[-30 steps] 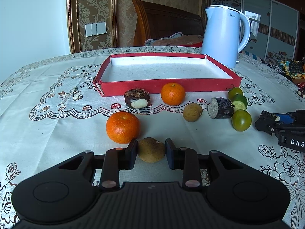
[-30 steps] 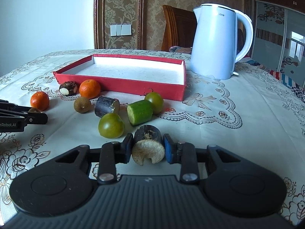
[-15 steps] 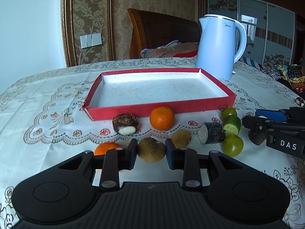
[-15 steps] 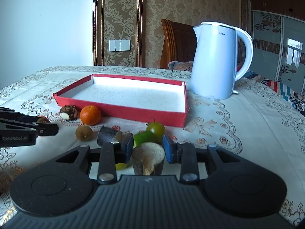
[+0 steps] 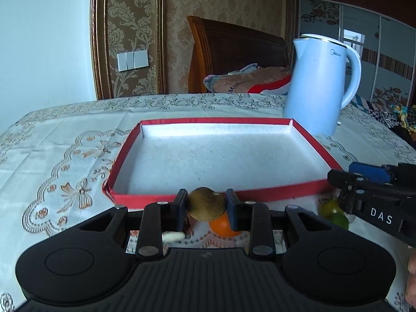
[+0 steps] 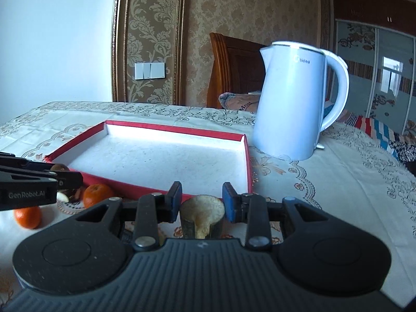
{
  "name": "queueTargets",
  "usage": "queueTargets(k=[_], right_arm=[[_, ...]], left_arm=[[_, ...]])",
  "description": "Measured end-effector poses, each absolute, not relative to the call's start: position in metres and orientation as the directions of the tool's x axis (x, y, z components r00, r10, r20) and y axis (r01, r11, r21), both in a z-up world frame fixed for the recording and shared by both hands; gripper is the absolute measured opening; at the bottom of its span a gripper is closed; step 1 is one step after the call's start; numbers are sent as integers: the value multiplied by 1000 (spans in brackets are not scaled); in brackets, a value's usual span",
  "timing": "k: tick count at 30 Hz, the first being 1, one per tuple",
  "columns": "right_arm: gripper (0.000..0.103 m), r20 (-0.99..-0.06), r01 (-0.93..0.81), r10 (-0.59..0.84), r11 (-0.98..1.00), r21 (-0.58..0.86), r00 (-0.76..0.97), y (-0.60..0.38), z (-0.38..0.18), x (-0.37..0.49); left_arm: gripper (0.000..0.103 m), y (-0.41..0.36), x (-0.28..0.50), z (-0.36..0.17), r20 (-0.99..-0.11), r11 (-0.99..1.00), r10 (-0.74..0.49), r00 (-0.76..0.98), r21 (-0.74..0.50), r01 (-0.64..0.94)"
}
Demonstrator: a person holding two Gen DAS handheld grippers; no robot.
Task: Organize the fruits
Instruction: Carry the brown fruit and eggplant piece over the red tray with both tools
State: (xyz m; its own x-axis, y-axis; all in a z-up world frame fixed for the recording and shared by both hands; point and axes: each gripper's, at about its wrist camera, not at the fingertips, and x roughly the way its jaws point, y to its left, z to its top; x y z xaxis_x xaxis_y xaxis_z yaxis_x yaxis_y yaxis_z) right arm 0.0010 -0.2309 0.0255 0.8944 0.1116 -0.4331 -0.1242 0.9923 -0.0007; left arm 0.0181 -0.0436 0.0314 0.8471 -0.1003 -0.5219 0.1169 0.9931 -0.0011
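left tongs [image 5: 206, 205] clamp brown fruit [image 5: 206, 204] | raised before red tray [image 5: 124, 153] | kettle [image 5: 319, 88] behind

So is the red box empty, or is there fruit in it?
Empty. The red box shows only its bare white floor in both views. The kiwi is outside it, held in the left tongs.

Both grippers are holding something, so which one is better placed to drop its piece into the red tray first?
Left, marginally. The left gripper holds the brown fruit level with the red tray rim at its near wall. The right gripper holds its cut stalk piece lower, off the near right corner.
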Motion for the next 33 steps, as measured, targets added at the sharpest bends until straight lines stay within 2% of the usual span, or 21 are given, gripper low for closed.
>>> queueTargets(k=[19, 27, 29, 33], right_arm=[[31, -470, -49, 71, 997, 60, 880, -229, 16, 86], [31, -512, -49, 77, 997, 67, 855, -226, 3, 109], [31, -511, -53, 76, 997, 60, 856, -224, 3, 111], [31, -520, -67, 79, 997, 42, 851, -219, 0, 116]], left_arm=[[31, -46, 80, 25, -512, 999, -35, 858, 6, 45], [31, -42, 112, 15, -564, 1000, -4, 826, 4, 8], [31, -42, 112, 17, -551, 1000, -11, 834, -5, 9], [31, -45, 121, 13, -583, 999, 32, 812, 31, -17]])
